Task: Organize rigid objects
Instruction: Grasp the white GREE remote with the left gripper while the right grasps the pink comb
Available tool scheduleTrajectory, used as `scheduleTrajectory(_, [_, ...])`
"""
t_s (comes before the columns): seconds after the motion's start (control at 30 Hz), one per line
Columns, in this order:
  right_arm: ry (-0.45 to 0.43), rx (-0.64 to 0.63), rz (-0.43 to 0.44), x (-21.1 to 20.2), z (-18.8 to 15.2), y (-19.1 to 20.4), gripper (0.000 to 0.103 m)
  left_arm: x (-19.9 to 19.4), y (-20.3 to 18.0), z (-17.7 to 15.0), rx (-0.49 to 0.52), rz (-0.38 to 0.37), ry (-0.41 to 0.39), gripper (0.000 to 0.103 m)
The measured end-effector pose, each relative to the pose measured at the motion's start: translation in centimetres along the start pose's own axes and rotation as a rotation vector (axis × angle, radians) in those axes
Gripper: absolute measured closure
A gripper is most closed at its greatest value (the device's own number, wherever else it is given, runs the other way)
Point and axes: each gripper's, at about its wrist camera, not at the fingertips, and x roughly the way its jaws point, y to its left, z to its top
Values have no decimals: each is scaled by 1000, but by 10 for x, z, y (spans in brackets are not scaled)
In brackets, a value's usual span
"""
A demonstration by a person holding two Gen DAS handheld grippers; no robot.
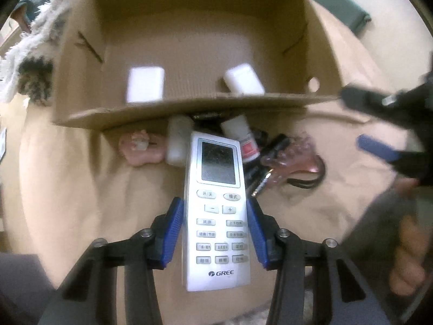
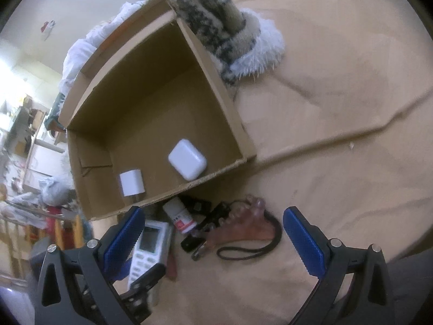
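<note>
My left gripper (image 1: 214, 211) is shut on a white GREE remote (image 1: 216, 211), held by its sides just in front of the cardboard box (image 1: 189, 103). The remote also shows in the right wrist view (image 2: 147, 246). The box (image 2: 222, 97) holds a white earbud case (image 2: 187, 159) and a white charger cube (image 2: 131, 182); both also show in the left wrist view, case (image 1: 243, 78) and cube (image 1: 145, 84). My right gripper (image 2: 213, 233) is open and empty above a pink hair claw clip (image 2: 240, 227) and a small white bottle (image 2: 180, 215).
Beside the box's front wall lie a pink clip (image 1: 140, 149), a white bottle (image 1: 177, 143), dark batteries (image 1: 259, 173) and a black cord loop (image 2: 249, 249), all on a tan bedsheet (image 2: 338, 108). A fluffy garment (image 2: 230, 35) lies against the box's far side.
</note>
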Motion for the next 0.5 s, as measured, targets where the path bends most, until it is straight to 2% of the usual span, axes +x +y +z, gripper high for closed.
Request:
scheduleTrajectory(0.17, [66, 65, 50, 10, -1, -9, 0, -37, 21, 7, -37, -18, -47, 60])
scheduleTrajectory(0.33, [149, 32, 111, 22, -2, -2, 0, -54, 49, -6, -94, -22, -86, 60])
scheduleTrajectory(0.4, [190, -13, 100, 28, -2, 6, 14, -55, 56, -9, -130, -28, -97, 60])
scheduleTrajectory(0.5, [266, -84, 61, 41, 2, 18, 15, -63, 77, -7, -179, -28, -103, 60])
